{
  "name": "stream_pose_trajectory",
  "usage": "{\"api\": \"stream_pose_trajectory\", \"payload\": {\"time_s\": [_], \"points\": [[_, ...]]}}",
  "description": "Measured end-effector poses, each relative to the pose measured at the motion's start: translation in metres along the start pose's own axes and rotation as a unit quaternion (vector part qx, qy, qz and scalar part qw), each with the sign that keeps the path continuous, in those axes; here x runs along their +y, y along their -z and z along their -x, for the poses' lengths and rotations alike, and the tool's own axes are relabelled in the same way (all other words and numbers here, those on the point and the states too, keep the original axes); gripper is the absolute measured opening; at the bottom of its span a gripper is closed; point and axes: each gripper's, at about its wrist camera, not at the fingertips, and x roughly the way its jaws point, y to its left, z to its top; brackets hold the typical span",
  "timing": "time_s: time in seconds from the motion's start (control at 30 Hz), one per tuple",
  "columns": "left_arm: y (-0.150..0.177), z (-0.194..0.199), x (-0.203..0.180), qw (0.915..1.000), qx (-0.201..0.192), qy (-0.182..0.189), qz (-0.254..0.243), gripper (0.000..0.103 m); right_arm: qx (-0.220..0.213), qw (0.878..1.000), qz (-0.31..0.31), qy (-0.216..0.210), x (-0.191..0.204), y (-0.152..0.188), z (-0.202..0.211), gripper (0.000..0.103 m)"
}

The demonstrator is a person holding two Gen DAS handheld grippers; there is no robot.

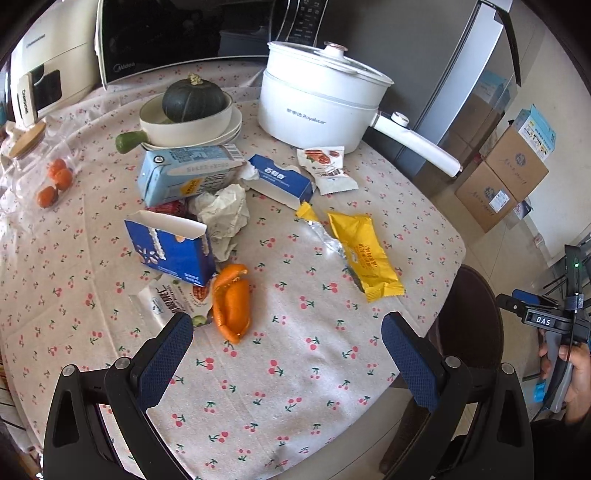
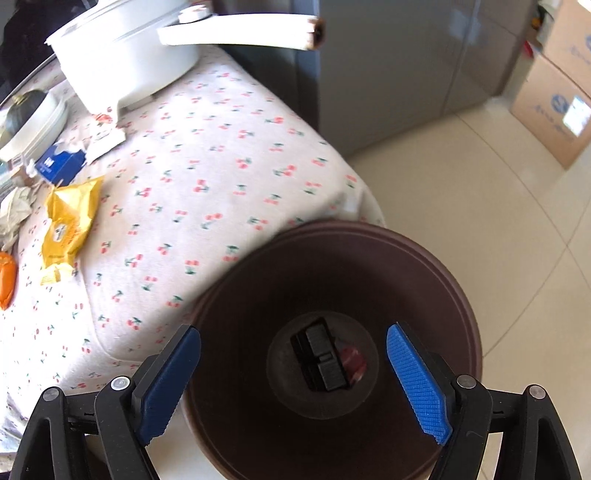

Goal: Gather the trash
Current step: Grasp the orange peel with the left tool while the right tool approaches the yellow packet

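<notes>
Trash lies on the cherry-print tablecloth (image 1: pixel 295 369): an orange peel (image 1: pixel 231 302), a yellow wrapper (image 1: pixel 364 251), a crumpled white paper (image 1: pixel 223 214), blue cartons (image 1: pixel 173 247) (image 1: pixel 280 181), a light-blue box (image 1: pixel 184 173) and a snack packet (image 1: pixel 327 168). My left gripper (image 1: pixel 288 350) is open and empty above the cloth, just right of the peel. My right gripper (image 2: pixel 293 373) is open and empty over a dark brown bin (image 2: pixel 332 350) beside the table; a red scrap (image 2: pixel 352 363) and a black object (image 2: pixel 319 354) lie at the bin's bottom. The yellow wrapper (image 2: pixel 70 225) shows at left.
A white electric pot (image 1: pixel 317 99) with a long handle, a bowl with a dark green squash (image 1: pixel 194 99), a microwave (image 1: pixel 177 33) and a jar of small oranges (image 1: pixel 53 181) stand at the back. Cardboard boxes (image 1: pixel 506 177) sit on the floor by a grey fridge (image 2: pixel 388 66).
</notes>
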Motion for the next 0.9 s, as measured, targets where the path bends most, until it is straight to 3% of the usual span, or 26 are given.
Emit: {"api": "stream_pose_trajectory", "payload": {"time_s": [0.23, 0.53, 0.73, 0.9], "points": [[0.005, -0.048, 0.017, 0.9970, 0.063, -0.044, -0.011, 0.099, 0.008, 1.000, 0.022, -0.010, 0.032, -0.012, -0.012, 0.086], [-0.004, -0.089, 0.015, 0.9938, 0.091, -0.057, -0.032, 0.062, 0.022, 0.999, 0.028, -0.007, 0.046, -0.020, -0.027, 0.086], [-0.011, -0.101, 0.024, 0.9926, 0.091, -0.078, -0.016, 0.060, 0.026, 0.999, 0.025, -0.004, 0.047, -0.021, -0.030, 0.086], [-0.012, -0.099, 0.017, 0.9933, 0.083, -0.073, -0.031, 0.034, 0.026, 0.999, 0.023, -0.002, 0.047, -0.022, -0.031, 0.086]]}}
